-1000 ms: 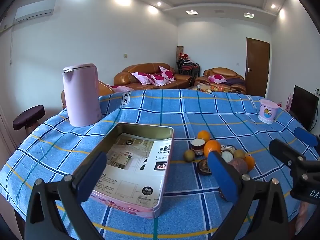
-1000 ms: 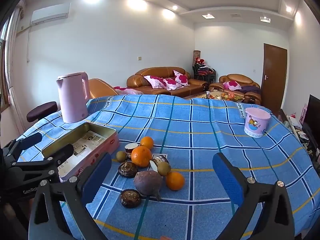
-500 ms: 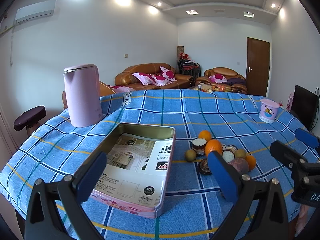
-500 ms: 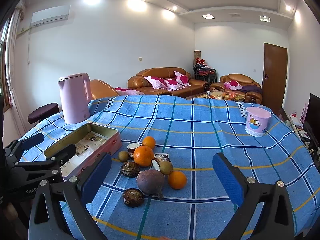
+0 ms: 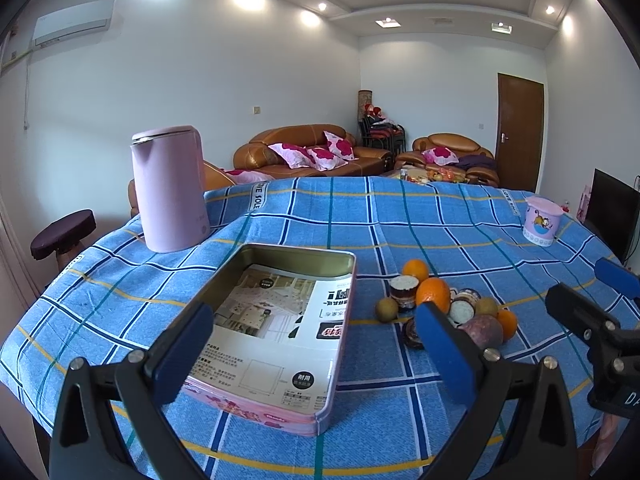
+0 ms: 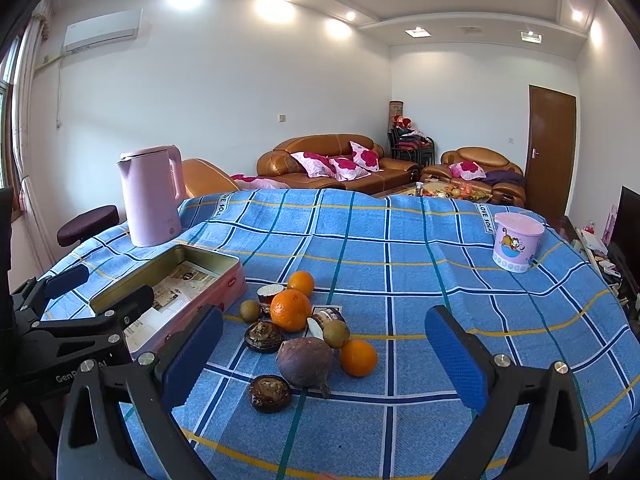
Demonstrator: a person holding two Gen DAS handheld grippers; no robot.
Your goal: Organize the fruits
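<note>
A heap of fruit lies on the blue checked cloth: a large orange [image 6: 291, 309], two smaller oranges [image 6: 358, 358], a purple round fruit [image 6: 305, 361], small brown-green fruits [image 6: 250, 309] and dark halved ones [image 6: 270, 393]. The same heap [image 5: 436, 304] shows right of centre in the left wrist view. A pink tin [image 5: 276, 332] with a printed sheet inside stands left of the heap. My left gripper [image 5: 312, 354] hovers open over the tin's near end. My right gripper [image 6: 324, 354] hangs open above the near side of the heap. Neither holds anything.
A pink kettle [image 5: 168, 188] stands at the table's far left. A small pink cup [image 6: 516, 246] sits at the far right. A dark stool [image 5: 64, 234] is beyond the left edge. Sofas line the far wall. Bare cloth stretches behind and right of the fruit.
Both views have crept slightly forward and down toward the table. Nothing on the table has moved, and both grippers stay open.
</note>
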